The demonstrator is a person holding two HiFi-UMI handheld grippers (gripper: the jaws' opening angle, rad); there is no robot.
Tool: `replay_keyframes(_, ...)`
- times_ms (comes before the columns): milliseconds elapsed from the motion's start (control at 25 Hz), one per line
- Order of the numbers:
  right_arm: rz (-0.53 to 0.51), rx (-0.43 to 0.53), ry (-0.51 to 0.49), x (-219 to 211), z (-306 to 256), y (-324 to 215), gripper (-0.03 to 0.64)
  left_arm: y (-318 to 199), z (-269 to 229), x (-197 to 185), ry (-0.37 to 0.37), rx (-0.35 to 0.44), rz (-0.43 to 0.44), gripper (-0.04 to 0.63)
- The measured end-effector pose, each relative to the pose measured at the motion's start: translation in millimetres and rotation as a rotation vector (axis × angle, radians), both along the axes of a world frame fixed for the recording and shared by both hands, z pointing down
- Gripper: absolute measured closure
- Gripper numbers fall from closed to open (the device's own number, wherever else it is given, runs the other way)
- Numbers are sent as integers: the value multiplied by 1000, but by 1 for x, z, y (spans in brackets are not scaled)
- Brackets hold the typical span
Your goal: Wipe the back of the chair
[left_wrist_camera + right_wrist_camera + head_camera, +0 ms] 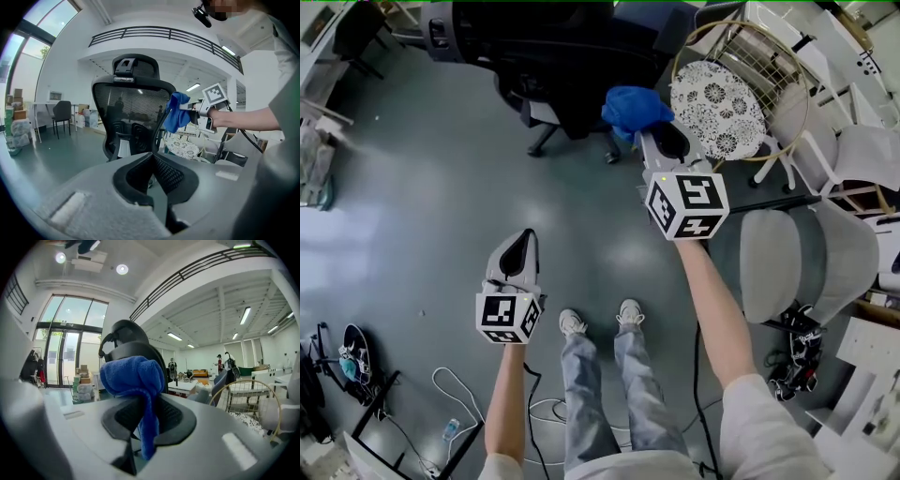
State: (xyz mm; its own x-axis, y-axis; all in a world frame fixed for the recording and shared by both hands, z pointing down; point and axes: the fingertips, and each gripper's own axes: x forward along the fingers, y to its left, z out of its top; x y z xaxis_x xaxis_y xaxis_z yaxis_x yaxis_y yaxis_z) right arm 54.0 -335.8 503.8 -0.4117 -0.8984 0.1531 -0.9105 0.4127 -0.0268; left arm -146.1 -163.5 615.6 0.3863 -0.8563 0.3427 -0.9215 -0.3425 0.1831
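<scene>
The right gripper (667, 148) clamps a blue cloth (633, 108) near the mesh chair back (131, 112); left gripper (517, 255) closed, empty. Risk: wiping friction may drag the cloth free

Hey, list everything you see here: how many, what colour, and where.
office chair: one, black, mesh back, ahead of the person
cloth: one, blue, beside the office chair's back
round chair: one, gold wire frame, patterned white cushion, right of the office chair
padded chair: one, grey, far right
cables: several, white and black, on the floor, lower left
shoes: two, white, bottom centre
right gripper: one, grey, shut on the cloth
left gripper: one, grey, fingers together, empty, held lower
</scene>
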Motion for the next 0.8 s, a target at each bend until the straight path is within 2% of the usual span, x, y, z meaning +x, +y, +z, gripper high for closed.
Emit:
replay_keyframes(160, -14, 107, -12, 7, -49, 11, 548, -3, -4, 10, -1, 9, 12, 591)
replay_keyframes(320, 0, 163, -10, 17, -80, 6, 548, -1, -4, 19, -1, 8, 18, 591)
replay_keyframes(480, 13, 148, -5, 18, -80, -6, 548, -2, -4, 25, 0, 5, 25, 591)
replay_keyframes(800, 15, 71, 34, 14, -38, -27, 548, -13, -1, 28, -1, 3, 22, 591)
